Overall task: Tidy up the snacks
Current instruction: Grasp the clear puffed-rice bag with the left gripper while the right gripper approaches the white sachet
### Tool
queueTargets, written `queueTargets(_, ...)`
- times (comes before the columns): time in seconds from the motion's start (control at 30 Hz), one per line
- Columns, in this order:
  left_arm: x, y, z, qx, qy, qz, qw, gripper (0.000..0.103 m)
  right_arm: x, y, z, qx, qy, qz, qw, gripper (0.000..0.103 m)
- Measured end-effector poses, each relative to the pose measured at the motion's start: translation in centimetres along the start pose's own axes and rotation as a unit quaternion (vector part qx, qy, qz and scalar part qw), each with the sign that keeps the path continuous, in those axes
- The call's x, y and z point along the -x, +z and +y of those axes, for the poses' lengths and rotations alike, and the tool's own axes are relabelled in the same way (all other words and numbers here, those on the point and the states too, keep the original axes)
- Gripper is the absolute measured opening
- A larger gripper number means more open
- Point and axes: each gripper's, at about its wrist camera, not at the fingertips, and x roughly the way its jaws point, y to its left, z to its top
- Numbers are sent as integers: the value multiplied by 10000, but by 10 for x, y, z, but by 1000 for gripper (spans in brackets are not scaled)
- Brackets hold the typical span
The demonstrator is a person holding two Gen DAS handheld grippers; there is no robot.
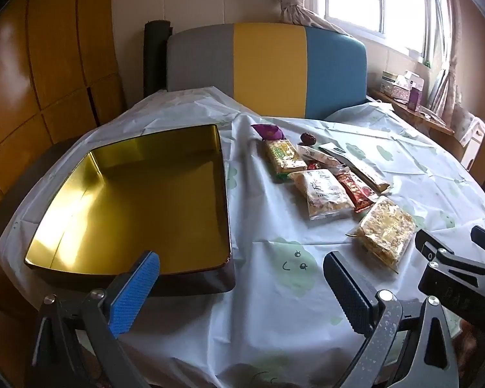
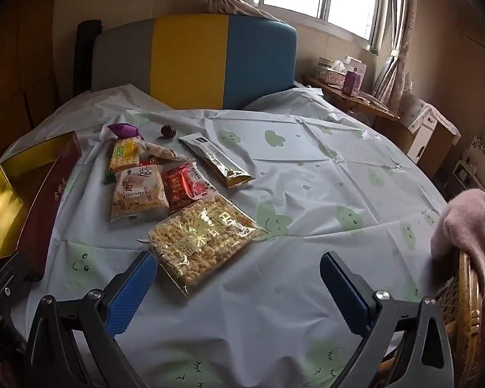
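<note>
At lower centre of the right wrist view, right hand-held gripper is seen wide open, empty, nearest puffed-rice pack on counter. Left hand-held gripper likewise open, by empty gold tin. Judged: start stage; next, pack to be gripped & moved to tin.

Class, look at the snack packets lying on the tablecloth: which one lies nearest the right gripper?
The big clear packet of puffed rice squares with gold lettering. It lies just ahead of the open right gripper, nearer than every other packet.
</note>
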Motion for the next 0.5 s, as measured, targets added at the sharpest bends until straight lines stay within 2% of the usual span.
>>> queueTargets(0.5,3,2,3,1,-8,-21,10000,102,5,18,-11,78,-7,-158,9998,102)
